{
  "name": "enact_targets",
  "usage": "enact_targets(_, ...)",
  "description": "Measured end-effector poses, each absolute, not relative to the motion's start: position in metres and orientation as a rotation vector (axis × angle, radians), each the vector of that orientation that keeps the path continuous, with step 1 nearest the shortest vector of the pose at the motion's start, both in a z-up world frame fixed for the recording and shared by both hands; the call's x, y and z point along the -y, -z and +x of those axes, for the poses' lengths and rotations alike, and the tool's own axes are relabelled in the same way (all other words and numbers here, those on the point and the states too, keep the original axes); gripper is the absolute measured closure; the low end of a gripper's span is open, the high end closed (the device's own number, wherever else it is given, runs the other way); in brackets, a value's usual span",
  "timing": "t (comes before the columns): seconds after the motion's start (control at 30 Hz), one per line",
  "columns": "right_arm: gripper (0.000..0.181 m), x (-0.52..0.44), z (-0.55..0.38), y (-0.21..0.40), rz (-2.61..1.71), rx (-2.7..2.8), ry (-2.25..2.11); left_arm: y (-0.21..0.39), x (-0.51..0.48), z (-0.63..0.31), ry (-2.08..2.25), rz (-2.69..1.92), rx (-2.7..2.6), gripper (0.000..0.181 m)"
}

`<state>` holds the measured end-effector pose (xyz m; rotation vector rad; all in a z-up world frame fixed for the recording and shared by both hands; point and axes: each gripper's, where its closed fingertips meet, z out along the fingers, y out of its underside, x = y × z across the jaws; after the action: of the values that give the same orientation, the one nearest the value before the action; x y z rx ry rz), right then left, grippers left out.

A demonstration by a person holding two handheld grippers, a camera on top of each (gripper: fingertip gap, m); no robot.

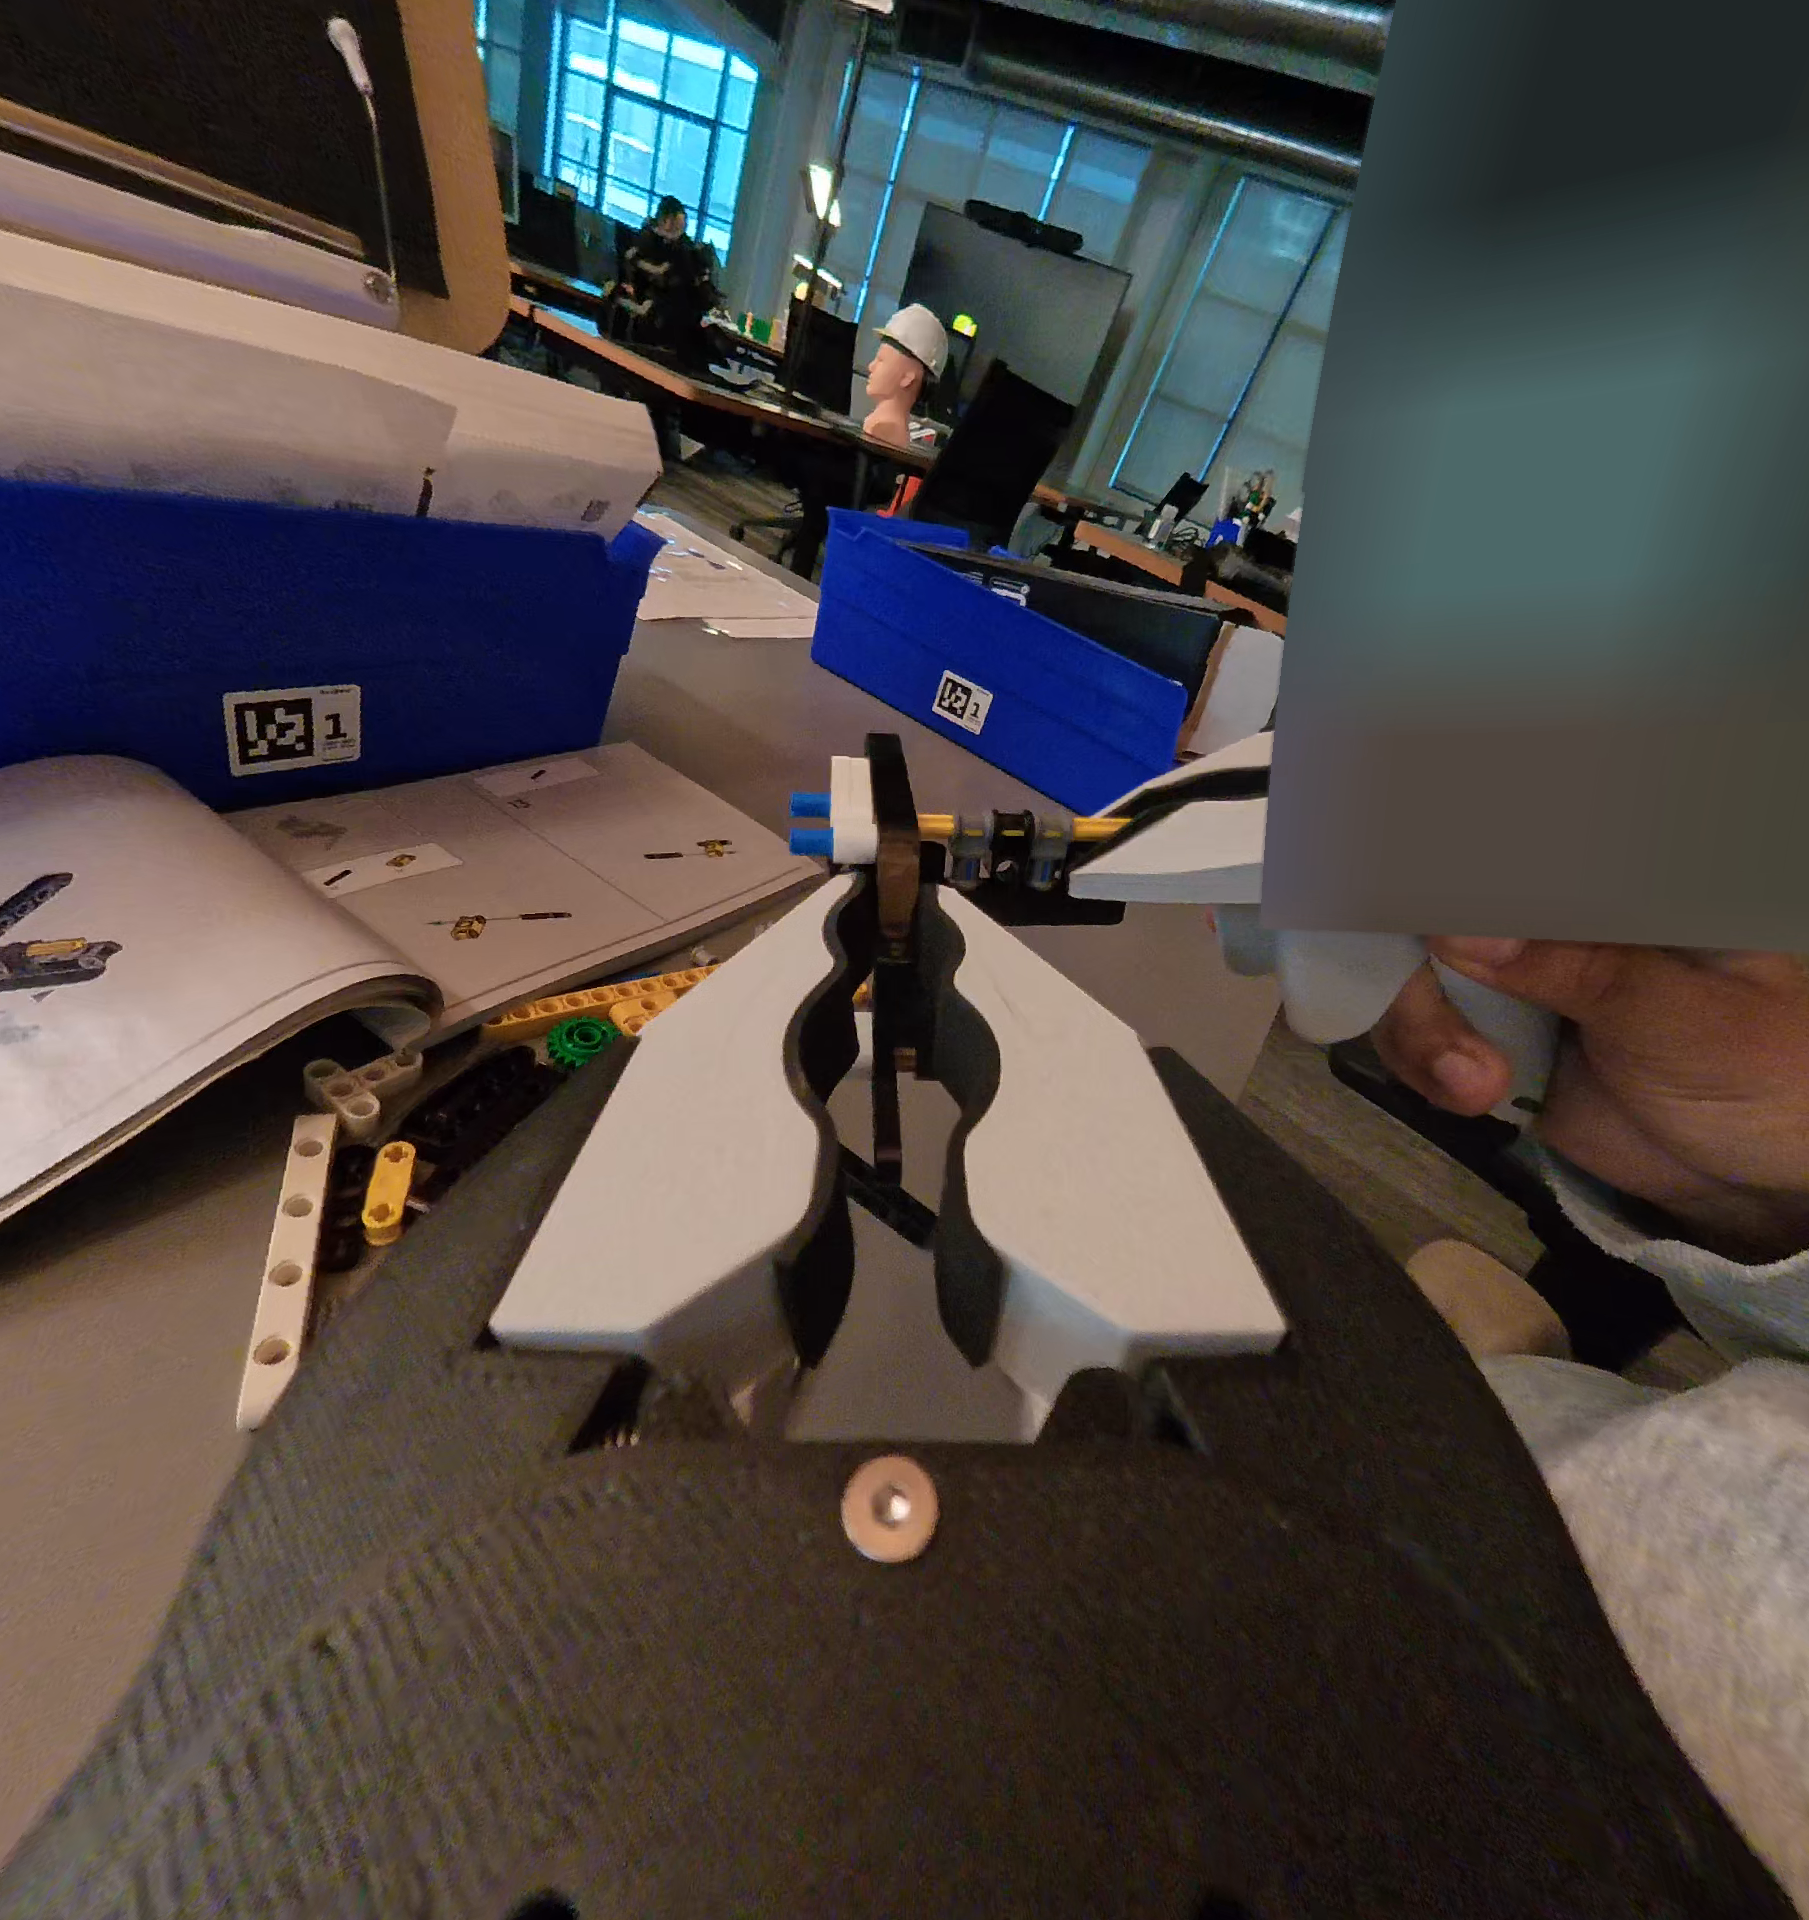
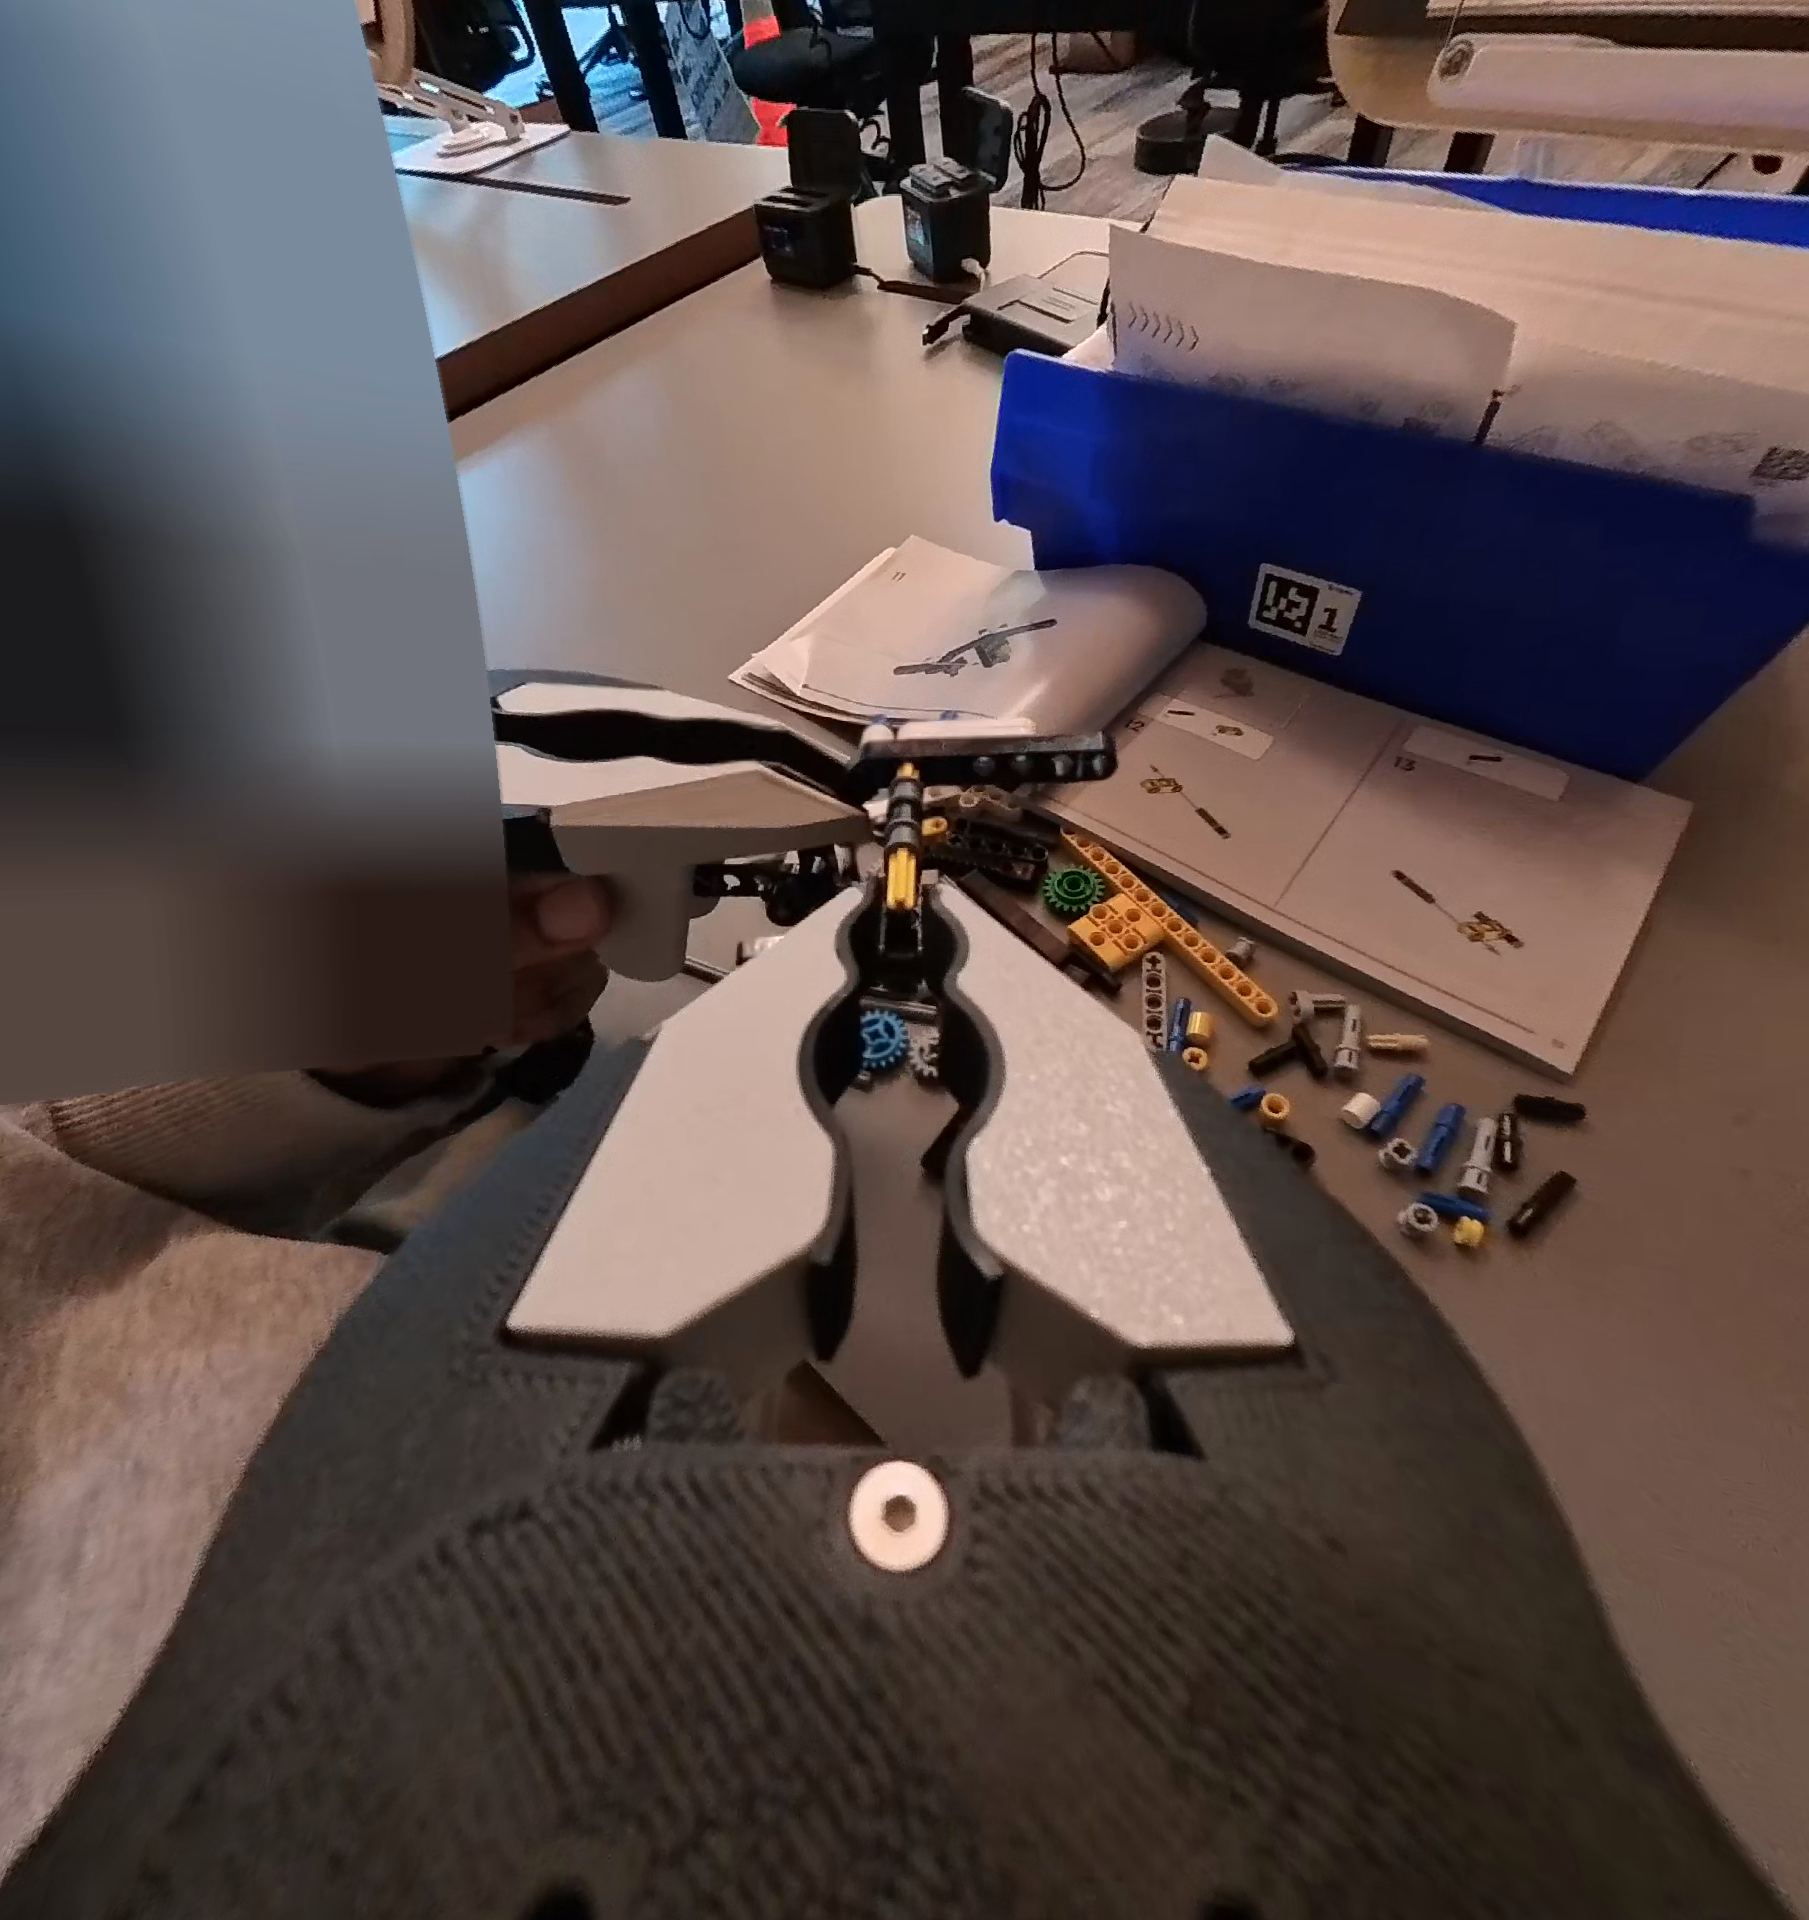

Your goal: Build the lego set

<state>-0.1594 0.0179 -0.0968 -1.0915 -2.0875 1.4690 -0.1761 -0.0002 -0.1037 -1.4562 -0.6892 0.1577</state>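
My left gripper point(image 1: 889, 899) is shut on a black beam point(image 1: 887, 790) that stands upright above the table. A white piece with two blue pins point(image 1: 838, 821) sits on its left side. A yellow axle point(image 1: 936, 826) with grey and black connectors point(image 1: 1009, 836) runs from the beam to the right. My right gripper point(image 2: 905, 909) is shut on that yellow axle point(image 2: 905, 868). In the right wrist view the black beam point(image 2: 1035, 766) lies crosswise at the axle's far end, with the left gripper point(image 2: 734, 800) coming in from the left. The right gripper point(image 1: 1160, 842) shows at the right of the left wrist view.
An open instruction booklet point(image 2: 1326, 831) lies on the grey table point(image 2: 723, 499). Loose parts lie beside it: yellow beams point(image 2: 1160, 925), a green gear point(image 2: 1071, 890), a blue gear point(image 2: 882, 1037), a white beam point(image 1: 292, 1247), small pins point(image 2: 1430, 1132). Blue bins point(image 2: 1451, 582) point(image 1: 993, 655) stand behind. My left and right fingertips are right by each other. From the left gripper's tips to the green gear point(image 2: 1071, 890) is close to 12 cm.
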Motion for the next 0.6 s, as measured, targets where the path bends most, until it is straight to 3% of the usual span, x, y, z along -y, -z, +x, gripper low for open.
enact_targets(0.6,0.176,-0.0196,-0.1589,0.0972,-1.149,2.039,-1.595,0.1002,-0.0005,-0.1735,-0.129,-1.421,0.693,0.174)
